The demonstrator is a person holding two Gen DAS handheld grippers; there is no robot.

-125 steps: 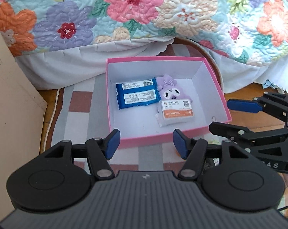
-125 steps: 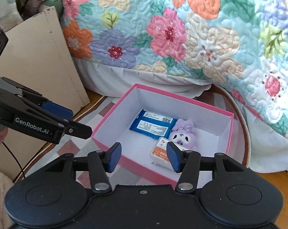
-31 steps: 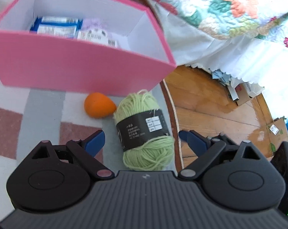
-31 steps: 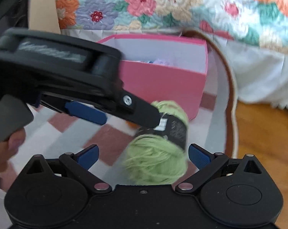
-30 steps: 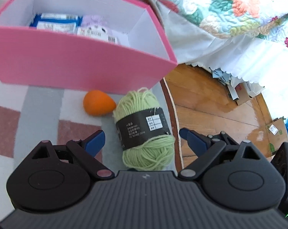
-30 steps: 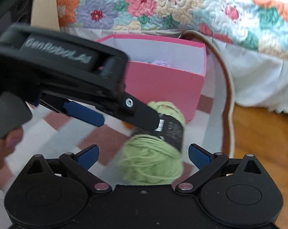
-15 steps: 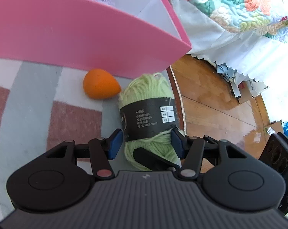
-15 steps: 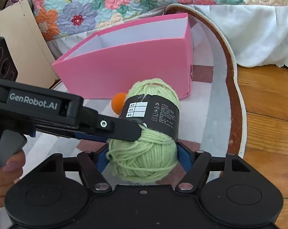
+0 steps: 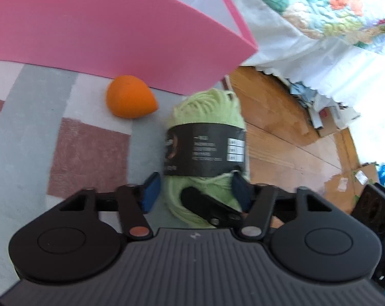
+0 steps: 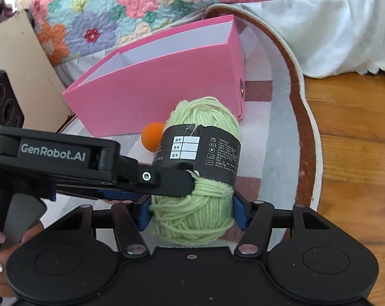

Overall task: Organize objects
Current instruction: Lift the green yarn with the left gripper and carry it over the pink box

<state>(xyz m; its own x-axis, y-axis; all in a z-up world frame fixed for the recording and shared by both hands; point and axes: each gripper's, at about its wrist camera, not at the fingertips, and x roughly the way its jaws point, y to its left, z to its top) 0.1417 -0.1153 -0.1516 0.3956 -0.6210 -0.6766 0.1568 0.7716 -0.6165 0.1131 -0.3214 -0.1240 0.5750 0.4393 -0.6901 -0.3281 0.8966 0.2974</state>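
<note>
pale green skein of yarn with a black paper band (image 10: 201,168) lies on the checked rug (image 9: 87,153), in front of the pink cardboard box (image 10: 166,86). both the left gripper (image 9: 195,191) and right gripper (image 10: 192,213) are closing their fingers on its near end. next comes lifting it over the box wall; the orange egg-shaped sponge (image 9: 129,99) sits beside.
</note>
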